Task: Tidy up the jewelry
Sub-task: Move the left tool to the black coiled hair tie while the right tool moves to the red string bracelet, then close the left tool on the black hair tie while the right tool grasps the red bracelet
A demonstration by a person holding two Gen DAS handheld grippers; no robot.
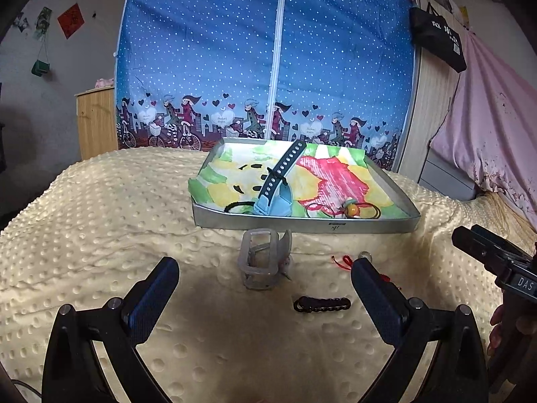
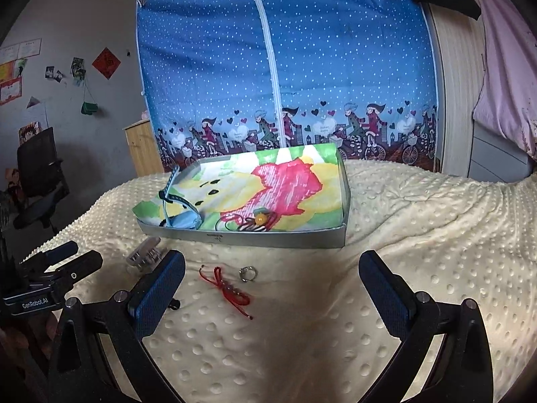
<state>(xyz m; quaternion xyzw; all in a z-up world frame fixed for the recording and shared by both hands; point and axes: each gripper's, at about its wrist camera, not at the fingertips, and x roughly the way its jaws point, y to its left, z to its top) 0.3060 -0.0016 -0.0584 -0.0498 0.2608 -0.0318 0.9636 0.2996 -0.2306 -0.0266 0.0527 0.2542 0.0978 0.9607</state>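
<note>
On the bed: a cream dotted blanket [image 1: 100, 218] covers it and carries everything named below.
Tray: a shallow silver tray [image 1: 302, 225] sits on the blanket ahead of both cameras, lined with a painted paper [image 2: 288, 181] in pink, yellow and green.
Inside the tray: a dark blue watch strap [image 1: 285, 168] with a light blue body lies toward the tray's left; thin red and dark cords with an orange bead [image 1: 351, 209] lie near the front wall; a black hair tie [image 1: 236, 205] shows at the front wall, left of the watch.
Clear clip: a translucent plastic clip [image 1: 260, 258] rests on the blanket just in front of the tray, between the fingers in the left wrist view.
Black chain: a short black beaded bracelet [image 1: 321, 303] lies on the blanket nearer the camera, right of the clip.
Red cord: a red string bracelet [image 2: 231, 290] lies on the blanket in front of the tray, between the fingers in the right wrist view.
Ring: a small silver ring [image 2: 247, 273] sits just beside the red cord, on its right.
Left hand-held gripper [image 1: 265, 288]: fingers spread wide, nothing held, above the blanket.
Right hand-held gripper [image 2: 272, 285]: fingers likewise wide apart, empty, above the red cord and ring.
Backdrop: a blue dotted fabric wardrobe [image 1: 268, 50] stands behind the bed.
</note>
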